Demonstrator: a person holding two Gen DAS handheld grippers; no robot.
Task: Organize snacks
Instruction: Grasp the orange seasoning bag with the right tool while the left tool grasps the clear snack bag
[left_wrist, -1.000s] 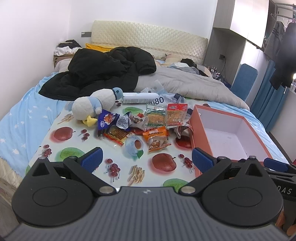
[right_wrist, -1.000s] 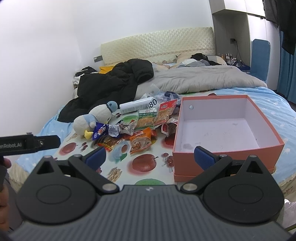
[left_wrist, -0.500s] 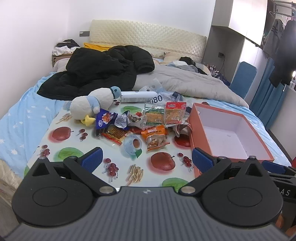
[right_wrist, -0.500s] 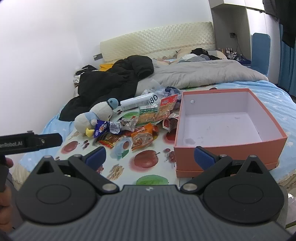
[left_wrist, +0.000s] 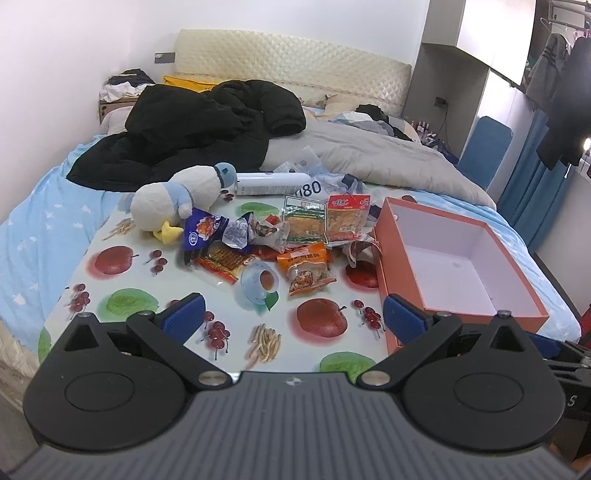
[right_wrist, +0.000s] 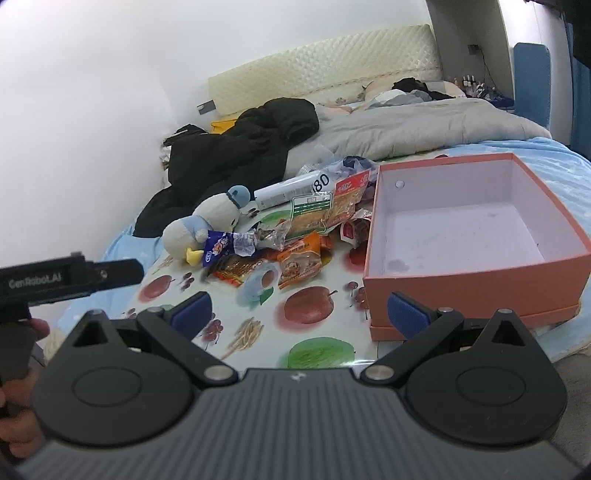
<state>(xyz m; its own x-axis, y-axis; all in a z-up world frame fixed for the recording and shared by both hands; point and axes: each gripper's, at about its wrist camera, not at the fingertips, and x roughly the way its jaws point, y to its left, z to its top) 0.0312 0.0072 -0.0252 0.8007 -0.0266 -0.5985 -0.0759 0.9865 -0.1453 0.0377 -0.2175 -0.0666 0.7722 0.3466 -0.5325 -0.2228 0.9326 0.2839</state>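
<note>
Bedroom contents, non-task items:

- Plush penguin (left_wrist: 177, 199), white and pale blue with yellow feet, lay on its side at the far left of the fruit-printed cloth (left_wrist: 122, 302).
- Black puffer jacket (left_wrist: 192, 129) was heaped across the bed behind it.
- Grey duvet (left_wrist: 384, 158) was rumpled to the right of the jacket.
- Light-blue bedsheet (left_wrist: 33, 221) with white pattern covered the mattress.
- Cream quilted headboard (left_wrist: 295, 62) stood against the white wall.
- Blue chair (left_wrist: 487, 147) stood beside the bed.
- Dark clothes (left_wrist: 565, 110) hung from a rail at upper right.
</note>
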